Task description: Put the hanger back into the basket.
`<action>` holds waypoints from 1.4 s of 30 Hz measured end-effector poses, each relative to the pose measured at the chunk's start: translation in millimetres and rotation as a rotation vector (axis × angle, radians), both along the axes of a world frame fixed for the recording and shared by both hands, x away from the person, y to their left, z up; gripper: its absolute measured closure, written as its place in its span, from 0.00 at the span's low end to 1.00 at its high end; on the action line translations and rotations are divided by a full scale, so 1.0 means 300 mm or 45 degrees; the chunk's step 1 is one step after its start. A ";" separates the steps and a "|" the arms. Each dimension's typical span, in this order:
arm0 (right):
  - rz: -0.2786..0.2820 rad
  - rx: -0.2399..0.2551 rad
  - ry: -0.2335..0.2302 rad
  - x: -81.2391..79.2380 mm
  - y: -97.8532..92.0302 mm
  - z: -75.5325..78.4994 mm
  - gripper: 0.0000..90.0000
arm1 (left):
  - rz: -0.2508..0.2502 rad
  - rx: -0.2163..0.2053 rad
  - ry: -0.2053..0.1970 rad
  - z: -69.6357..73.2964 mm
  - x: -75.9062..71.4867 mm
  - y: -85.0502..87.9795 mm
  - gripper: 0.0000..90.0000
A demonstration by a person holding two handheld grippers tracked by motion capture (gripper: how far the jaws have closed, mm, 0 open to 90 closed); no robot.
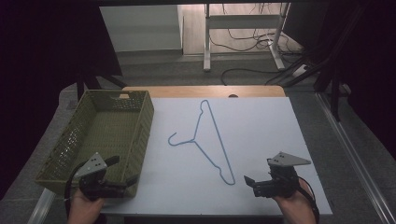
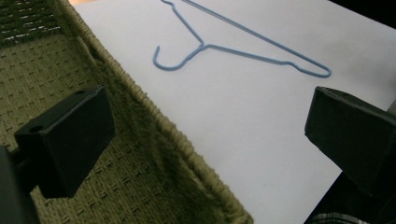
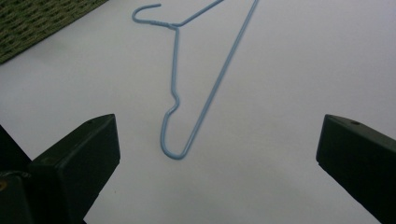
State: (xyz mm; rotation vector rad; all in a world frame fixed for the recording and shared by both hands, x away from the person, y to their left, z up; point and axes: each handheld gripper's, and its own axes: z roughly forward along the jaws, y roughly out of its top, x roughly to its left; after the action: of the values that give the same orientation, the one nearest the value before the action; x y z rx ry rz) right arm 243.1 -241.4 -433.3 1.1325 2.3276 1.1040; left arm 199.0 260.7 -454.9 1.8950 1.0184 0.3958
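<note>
White table point(image 1: 261, 140) bears a blue hanger point(image 1: 205, 140); both hand-held grippers point(image 1: 122, 171) point(image 1: 258, 180) gape wide, empty.

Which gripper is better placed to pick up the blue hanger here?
Right, probably. The right gripper sits open just beside the hanger and its near corner. The left gripper hovers over the basket, farther off.

Black tools point(image 1: 122, 171) topped by grey triangular plates point(image 1: 290, 159).

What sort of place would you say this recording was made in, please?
Probably a lab or workshop bench for recording: a white-topped table holds just a wire hanger and a woven basket, with loose cables on the floor behind.
</note>
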 end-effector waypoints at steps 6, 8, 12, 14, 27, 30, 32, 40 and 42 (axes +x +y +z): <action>0.007 -0.027 0.015 0.031 0.045 0.010 0.00 | 0.000 0.021 0.011 -0.007 0.006 -0.008 0.02; 0.017 -0.034 0.027 0.041 0.065 0.008 0.00 | -0.001 0.022 0.015 -0.009 0.007 -0.008 0.02; 0.048 -0.043 0.061 0.066 0.104 0.005 0.00 | 0.000 0.028 0.015 -0.011 0.008 -0.008 0.02; 0.056 -0.056 0.070 0.080 0.126 0.005 0.00 | 0.000 0.027 0.016 -0.013 0.008 -0.007 0.02; 0.117 -0.087 0.131 0.190 0.271 -0.005 0.05 | 0.001 0.020 0.013 -0.015 0.009 -0.003 0.02; 0.115 -0.098 0.137 0.216 0.294 -0.012 0.10 | 0.001 0.018 0.012 -0.016 0.009 -0.001 0.02; 0.109 -0.100 0.131 0.234 0.306 -0.018 0.13 | 0.001 0.018 0.013 -0.016 0.009 -0.001 0.02; 0.115 -0.135 0.139 0.301 0.362 -0.046 0.28 | 0.002 0.022 0.010 -0.016 0.009 0.000 0.02; 0.118 -0.146 0.146 0.319 0.377 -0.055 0.31 | 0.004 0.024 0.010 -0.017 0.009 0.001 0.02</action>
State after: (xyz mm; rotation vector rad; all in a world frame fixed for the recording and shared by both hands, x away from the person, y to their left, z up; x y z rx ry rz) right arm 338.8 -128.4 -449.9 1.0821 2.5190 0.9447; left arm 201.9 261.1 -459.9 1.9134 1.0260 0.4013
